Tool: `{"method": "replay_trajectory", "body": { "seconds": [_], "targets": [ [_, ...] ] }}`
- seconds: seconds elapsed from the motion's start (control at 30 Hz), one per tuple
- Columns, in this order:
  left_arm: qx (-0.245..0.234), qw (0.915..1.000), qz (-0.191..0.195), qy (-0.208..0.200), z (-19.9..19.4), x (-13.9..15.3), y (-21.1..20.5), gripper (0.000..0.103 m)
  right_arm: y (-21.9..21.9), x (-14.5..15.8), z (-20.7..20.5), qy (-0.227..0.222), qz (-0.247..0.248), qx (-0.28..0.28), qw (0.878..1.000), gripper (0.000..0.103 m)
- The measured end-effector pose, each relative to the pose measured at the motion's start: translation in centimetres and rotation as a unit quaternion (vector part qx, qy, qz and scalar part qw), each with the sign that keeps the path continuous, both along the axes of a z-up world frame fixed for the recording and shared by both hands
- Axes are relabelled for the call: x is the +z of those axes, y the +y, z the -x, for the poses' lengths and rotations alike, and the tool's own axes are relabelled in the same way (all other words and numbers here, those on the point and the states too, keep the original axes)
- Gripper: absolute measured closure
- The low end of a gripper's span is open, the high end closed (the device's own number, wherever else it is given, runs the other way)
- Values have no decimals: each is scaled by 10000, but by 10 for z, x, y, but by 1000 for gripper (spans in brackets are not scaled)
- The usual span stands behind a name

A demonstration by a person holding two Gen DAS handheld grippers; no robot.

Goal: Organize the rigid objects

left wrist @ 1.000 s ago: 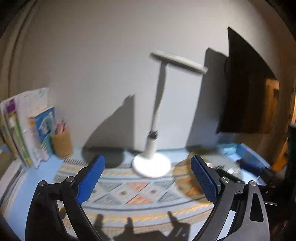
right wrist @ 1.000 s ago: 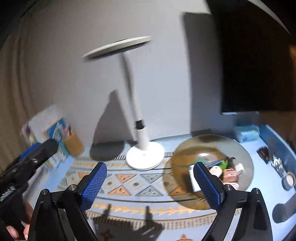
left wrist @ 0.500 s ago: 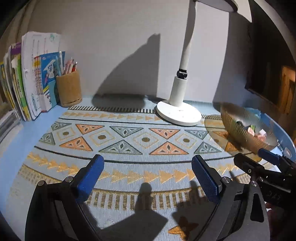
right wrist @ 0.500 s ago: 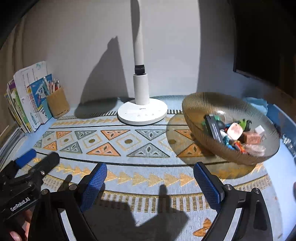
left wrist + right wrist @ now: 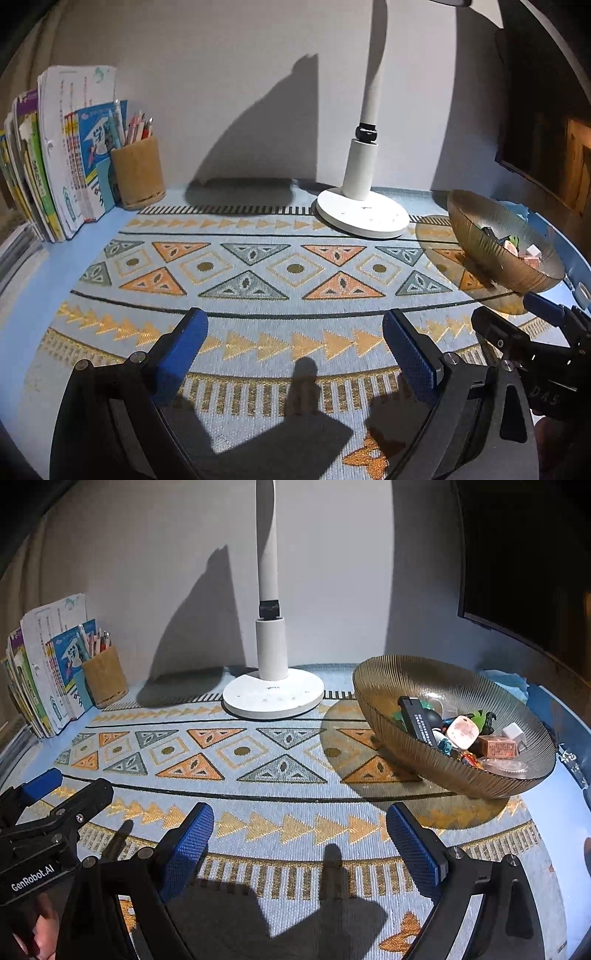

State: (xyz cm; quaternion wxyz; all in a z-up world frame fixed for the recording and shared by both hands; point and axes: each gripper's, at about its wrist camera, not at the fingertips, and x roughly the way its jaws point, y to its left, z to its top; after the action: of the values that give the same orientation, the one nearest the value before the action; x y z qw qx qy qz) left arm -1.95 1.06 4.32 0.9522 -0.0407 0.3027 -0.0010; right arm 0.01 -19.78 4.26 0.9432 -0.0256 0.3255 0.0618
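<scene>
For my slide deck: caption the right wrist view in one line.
Open right tool above a patterned mat, facing a ribbed amber glass bowl of small items beside a white lamp base.

Lamp [image 5: 273, 690], books [image 5: 55, 158], pencil cup [image 5: 137, 173]

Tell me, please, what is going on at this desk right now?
A person holds two grippers over a patterned mat; both the left gripper and the right gripper are open and empty. The small items to be organized all lie in the amber glass bowl beside the white lamp. Nothing is picked up yet.
</scene>
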Motion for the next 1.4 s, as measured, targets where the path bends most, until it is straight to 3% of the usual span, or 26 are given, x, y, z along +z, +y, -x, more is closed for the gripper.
{"method": "replay_trajectory", "body": {
  "seconds": [0.23,0.6,1.4],
  "targets": [
    [56,9996,241,102,-3,-1,8,8,0,-2,-4,110,-18,-16,9999,9],
    [112,9999,18,65,-3,-1,2,8,1,-5,-7,224,-10,-29,9997,9],
    [162,9996,136,165,-4,-2,8,7,1,-8,-10,304,0,-125,9995,9]
  ]
}}
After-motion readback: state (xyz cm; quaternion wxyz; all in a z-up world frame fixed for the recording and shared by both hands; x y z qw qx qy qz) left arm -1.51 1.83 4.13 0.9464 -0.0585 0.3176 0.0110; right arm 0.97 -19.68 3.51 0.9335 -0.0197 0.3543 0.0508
